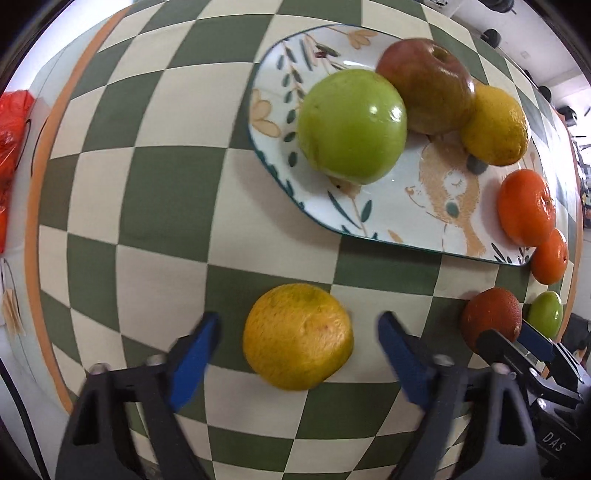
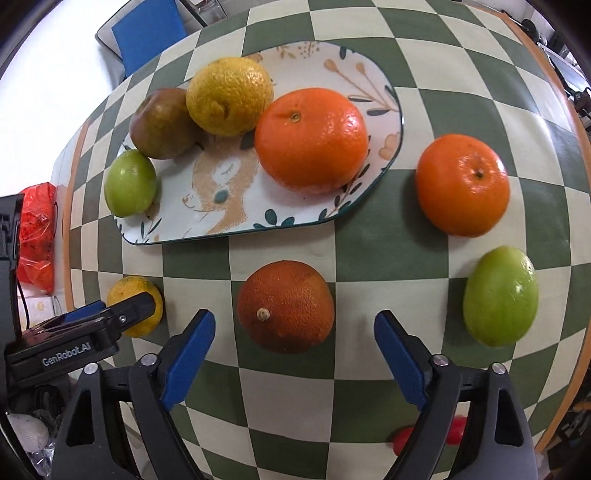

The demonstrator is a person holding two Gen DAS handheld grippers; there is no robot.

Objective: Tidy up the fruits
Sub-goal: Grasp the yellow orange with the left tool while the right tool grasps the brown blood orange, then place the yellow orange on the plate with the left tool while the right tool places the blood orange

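A patterned plate [image 1: 424, 206] [image 2: 295, 218] holds a green apple [image 1: 351, 125] [image 2: 130, 183], a red-brown apple [image 1: 428, 85] [image 2: 162, 123], a lemon [image 1: 495, 125] [image 2: 229, 96] and an orange [image 1: 526, 208] [image 2: 312, 140]. My left gripper [image 1: 297, 345] is open around a yellow orange [image 1: 297, 336] [image 2: 127, 288] on the checkered cloth. My right gripper [image 2: 293, 343] is open around a dark red-brown orange [image 2: 286, 306] [image 1: 491, 314]. On the cloth to the right lie another orange [image 2: 463, 184] [image 1: 550, 256] and a green fruit [image 2: 500, 295] [image 1: 546, 314].
A red plastic bag [image 1: 11, 147] [image 2: 37, 229] lies past the table's left edge. A blue-seated chair [image 2: 147, 33] stands beyond the far edge. A small red object [image 2: 454, 434] lies near the front edge, partly behind my right finger.
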